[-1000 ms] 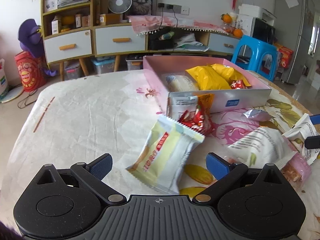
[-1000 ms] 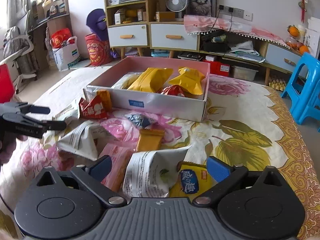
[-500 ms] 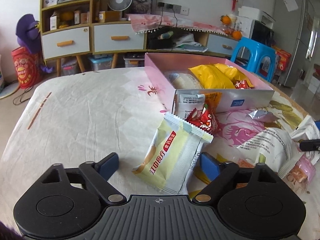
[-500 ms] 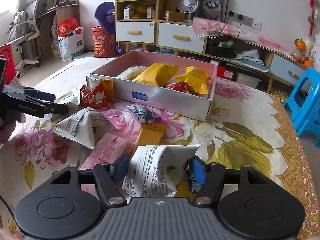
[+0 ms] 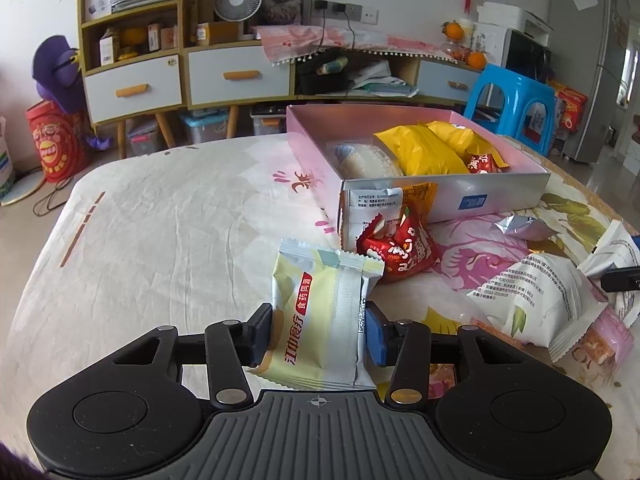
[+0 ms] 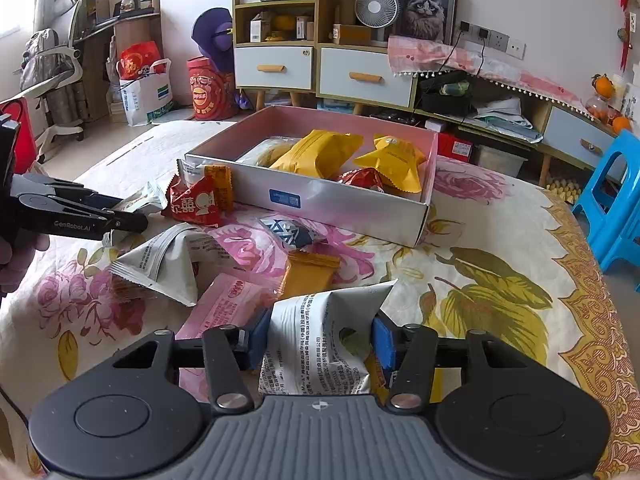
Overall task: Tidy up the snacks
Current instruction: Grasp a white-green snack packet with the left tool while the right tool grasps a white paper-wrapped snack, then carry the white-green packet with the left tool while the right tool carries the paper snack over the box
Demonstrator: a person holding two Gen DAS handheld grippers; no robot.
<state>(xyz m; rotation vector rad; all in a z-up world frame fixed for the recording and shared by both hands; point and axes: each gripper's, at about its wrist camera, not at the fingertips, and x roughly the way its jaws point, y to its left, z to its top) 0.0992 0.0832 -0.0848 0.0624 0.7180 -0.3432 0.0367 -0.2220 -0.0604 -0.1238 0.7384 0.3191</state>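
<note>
Left gripper (image 5: 318, 330) closing on a pale green-and-white snack packet (image 5: 320, 312) with red label, blue pads touching both side edges, packet lying on the floral tablecloth (image 5: 160, 216) near a red triangular snack pouch (image 5: 400, 246) and the open pink box (image 5: 500, 196). Right gripper (image 6: 318, 338) closing on a white printed snack bag (image 6: 320, 340), pads pressed against its two sides, with a pink packet (image 6: 228, 304) and an orange packet (image 6: 308, 274) just beyond. Inside the box: two yellow packets (image 6: 320, 152), one red pouch, one pale packet.
</note>
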